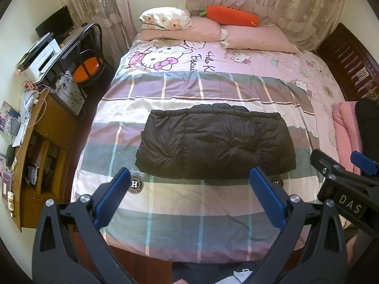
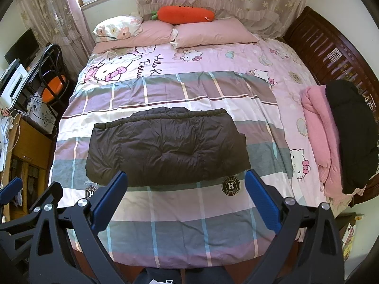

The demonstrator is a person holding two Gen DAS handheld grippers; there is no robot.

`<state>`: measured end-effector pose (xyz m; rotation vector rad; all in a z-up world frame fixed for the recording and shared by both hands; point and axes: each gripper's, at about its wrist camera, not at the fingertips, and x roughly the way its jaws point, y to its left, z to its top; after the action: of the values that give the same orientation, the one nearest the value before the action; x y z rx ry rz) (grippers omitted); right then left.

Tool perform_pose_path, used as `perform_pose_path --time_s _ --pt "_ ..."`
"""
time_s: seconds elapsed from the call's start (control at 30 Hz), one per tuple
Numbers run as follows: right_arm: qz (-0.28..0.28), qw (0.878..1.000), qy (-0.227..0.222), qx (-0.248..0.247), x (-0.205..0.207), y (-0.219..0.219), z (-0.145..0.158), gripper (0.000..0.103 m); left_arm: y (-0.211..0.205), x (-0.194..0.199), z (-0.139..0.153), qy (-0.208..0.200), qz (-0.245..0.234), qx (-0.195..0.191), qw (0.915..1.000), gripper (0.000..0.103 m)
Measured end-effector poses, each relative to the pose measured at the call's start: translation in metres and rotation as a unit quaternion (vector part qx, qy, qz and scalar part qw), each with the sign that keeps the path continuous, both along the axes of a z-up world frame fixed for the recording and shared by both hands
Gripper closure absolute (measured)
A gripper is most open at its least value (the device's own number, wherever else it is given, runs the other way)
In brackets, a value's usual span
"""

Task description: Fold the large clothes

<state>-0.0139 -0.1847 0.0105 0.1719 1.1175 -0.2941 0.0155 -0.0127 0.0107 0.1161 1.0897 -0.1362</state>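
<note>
- Nearest to me, low in each wrist view, my left claw (image 1: 189, 196) and right claw (image 2: 187, 196) both stand wide apart and hold nothing; they hang above the near edge of the bed (image 1: 201, 236), clear of any cloth.
- In the left view the right claw also shows at the right edge of the frame, beside mine.
- Just past the fingertips, at the middle of both frames, the black jacket (image 2: 165, 151) lies on the plaid quilt (image 2: 180, 222) as a flat, wide packet with no sleeves hanging out. I judge this piece folded, or one fold short of done.
- Right of the frame, at the bed's side, a pink garment (image 2: 319, 137) and a black garment (image 2: 350, 137) lie stacked. I take these for a pile, though I cannot tell whether they are finished or waiting.
- Farthest, at the top, pillows (image 2: 213, 35) and a carrot plush (image 2: 184, 13) sit untouched.
- What seems left: perhaps a final fold, then moving the jacket to the pile.
</note>
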Motion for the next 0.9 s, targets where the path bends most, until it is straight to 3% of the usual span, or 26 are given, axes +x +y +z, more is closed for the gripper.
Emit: perform_pose_path --time_s 0.9 --pt "0.002 1.000 0.000 -0.002 0.0001 -0.0012 0.0000 0.004 -0.0015 -0.0013 0.0036 -0.002 0.003 -0.001 1.0000 0.002"
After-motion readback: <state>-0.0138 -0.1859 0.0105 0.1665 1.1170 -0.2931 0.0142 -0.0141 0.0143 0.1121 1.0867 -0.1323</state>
